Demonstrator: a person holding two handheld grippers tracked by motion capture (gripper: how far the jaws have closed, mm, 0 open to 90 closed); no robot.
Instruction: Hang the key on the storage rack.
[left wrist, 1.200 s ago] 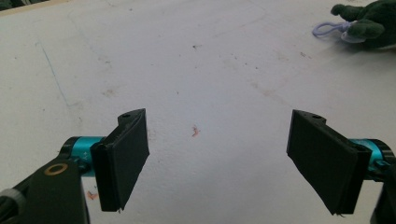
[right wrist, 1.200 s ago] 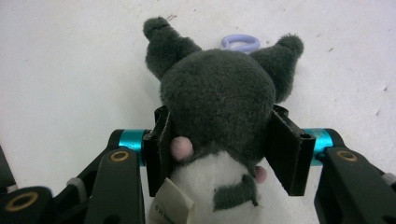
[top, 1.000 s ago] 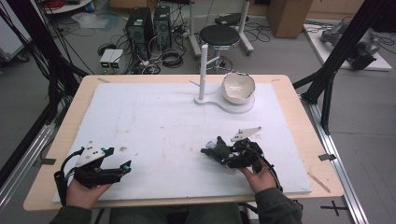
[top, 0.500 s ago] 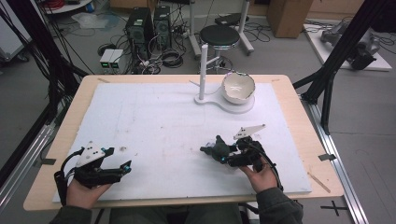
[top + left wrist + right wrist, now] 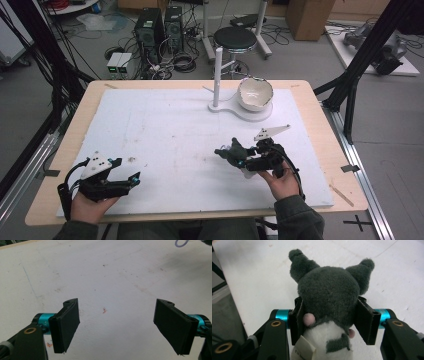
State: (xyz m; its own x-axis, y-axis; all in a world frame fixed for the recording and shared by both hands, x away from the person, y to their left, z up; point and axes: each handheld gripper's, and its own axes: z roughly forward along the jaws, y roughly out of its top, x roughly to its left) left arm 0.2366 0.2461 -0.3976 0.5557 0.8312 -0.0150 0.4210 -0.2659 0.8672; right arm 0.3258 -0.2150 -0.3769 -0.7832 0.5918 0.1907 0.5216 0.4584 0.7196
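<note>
Grey plush toy [image 5: 328,293]: 1, pinched by right gripper [image 5: 329,320] jaws | left gripper [image 5: 120,325] jaws spread

Counts:
- grippers: two, left [image 5: 131,178], right [image 5: 231,153]
- plush toy [image 5: 329,295]: one, grey and white, two ears
- bowl [image 5: 255,93]: one
- white stand [image 5: 218,75] with post: one
- table [image 5: 320,130]: one
- white mat [image 5: 165,135]: one
- stool [image 5: 235,37] behind table: one
- computer towers [image 5: 160,25] on floor: two
</note>
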